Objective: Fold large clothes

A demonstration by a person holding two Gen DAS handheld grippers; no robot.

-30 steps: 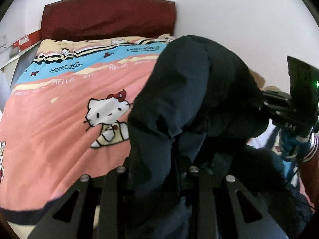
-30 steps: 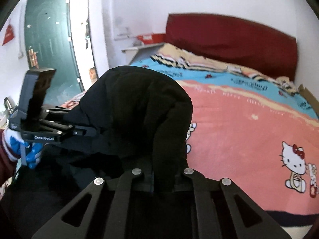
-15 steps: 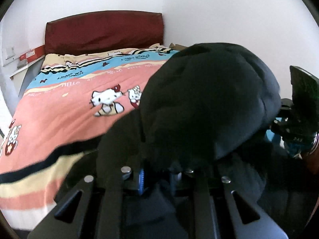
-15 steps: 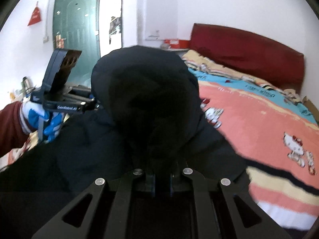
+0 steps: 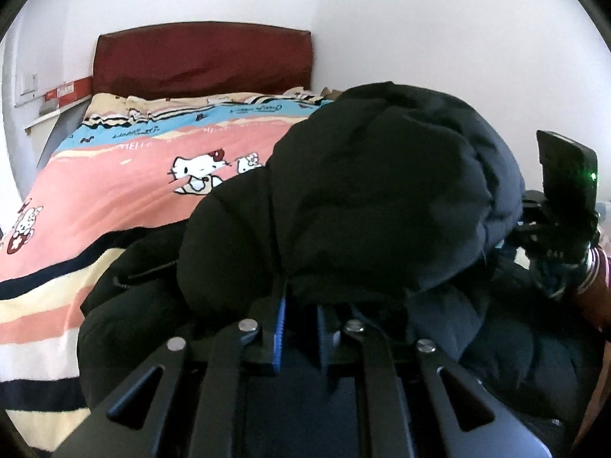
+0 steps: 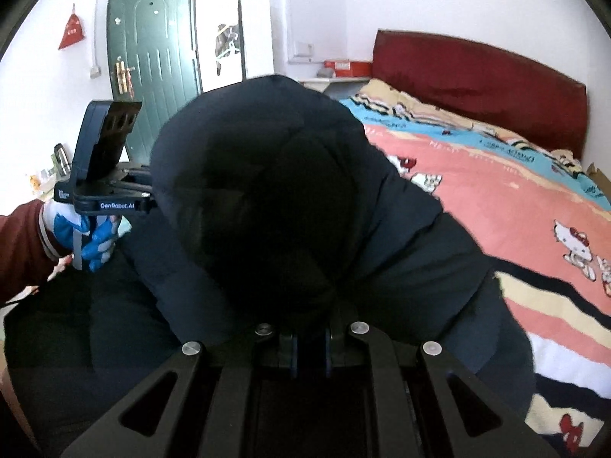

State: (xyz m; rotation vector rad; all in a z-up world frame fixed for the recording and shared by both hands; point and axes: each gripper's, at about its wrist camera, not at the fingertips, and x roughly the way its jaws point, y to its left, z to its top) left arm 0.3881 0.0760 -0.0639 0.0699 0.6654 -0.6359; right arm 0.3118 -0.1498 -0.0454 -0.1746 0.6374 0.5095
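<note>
A dark navy puffy jacket [image 5: 382, 198] bulges over the foot of the bed and fills the middle of both views. My left gripper [image 5: 301, 305] has its jaws closing, and a fold of the jacket is pinched at the blue-edged fingertips [image 5: 280, 324], which the bulging fabric partly hides. My right gripper [image 6: 309, 328] is shut on another fold of the jacket [image 6: 275, 198], its tips buried under the cloth. The two grippers stand side by side; the left one's housing [image 6: 107, 175] shows at the left of the right wrist view.
The bed's pink cartoon-cat cover [image 5: 114, 198] stretches back to a dark red headboard [image 5: 202, 57] against white walls. A gloved hand [image 6: 88, 236] and maroon sleeve [image 6: 19, 244] hold the left gripper. A green door [image 6: 152, 49] and a shelf with a red box [image 6: 343, 65] stand behind.
Both grippers have drawn back toward the foot of the bed with the jacket, which sits lower and more bunched. The left jaws have narrowed on the fabric.
</note>
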